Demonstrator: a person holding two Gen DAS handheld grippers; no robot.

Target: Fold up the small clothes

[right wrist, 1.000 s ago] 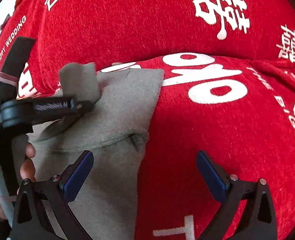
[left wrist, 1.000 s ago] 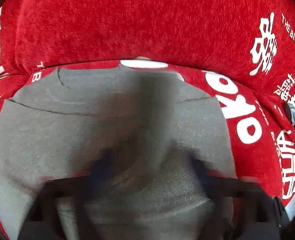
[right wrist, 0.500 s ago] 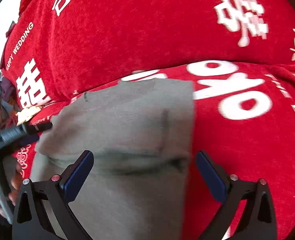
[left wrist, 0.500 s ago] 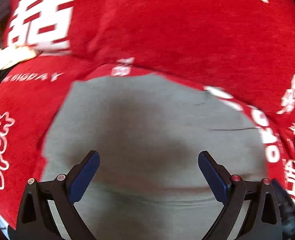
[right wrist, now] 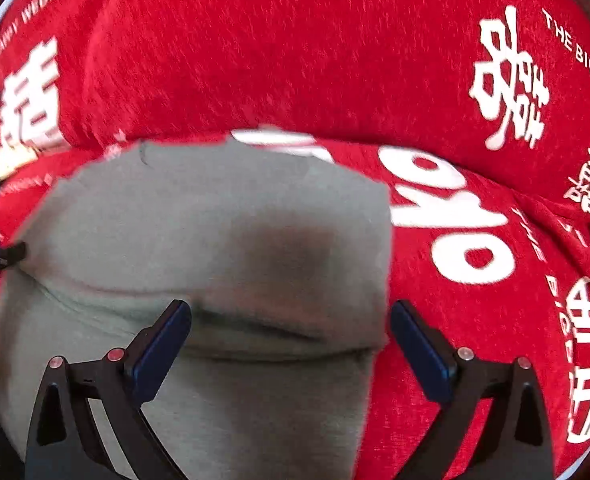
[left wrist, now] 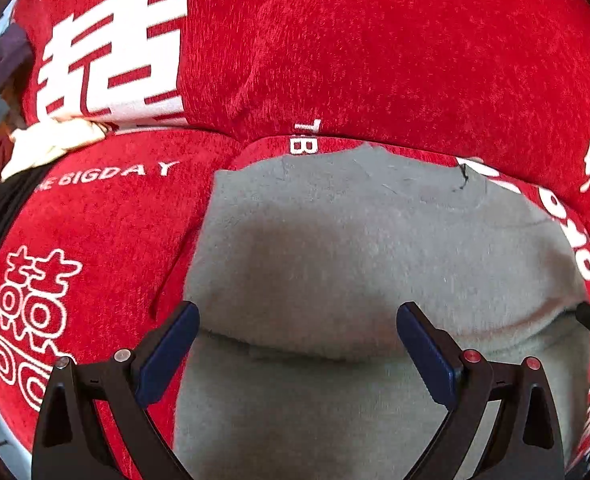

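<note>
The grey garment (left wrist: 375, 264) is lying flat on the red cover (left wrist: 355, 52) with white lettering, its far edge sitting just short of the seam where the cover is rising into a backrest or cushion. The left hand-held gripper (left wrist: 297, 342) is hovering over the near left part of the cloth with its blue pads (left wrist: 167, 352) spread wide and nothing between them; in the right wrist view the right hand-held gripper (right wrist: 291, 340) is likewise gaping, empty, over the garment (right wrist: 199, 232) near its right edge. A soft ridge is running across the grey cloth just beyond both sets of fingers, and below it a second layer seems to be showing, so I'm judging that at least one fold is already in and the piece is sitting as a compact, roughly rectangular shape. What's left looks like a further fold or a tidy-up of the edges, then moving on to other items; whether this piece is finished I can't tell from here. As for containers: none is showing in either view, no basket, no box. At the far left a cream-coloured cloth (left wrist: 51, 144) is lying on the cover, with something dark beside it, too blurred to name.
</note>
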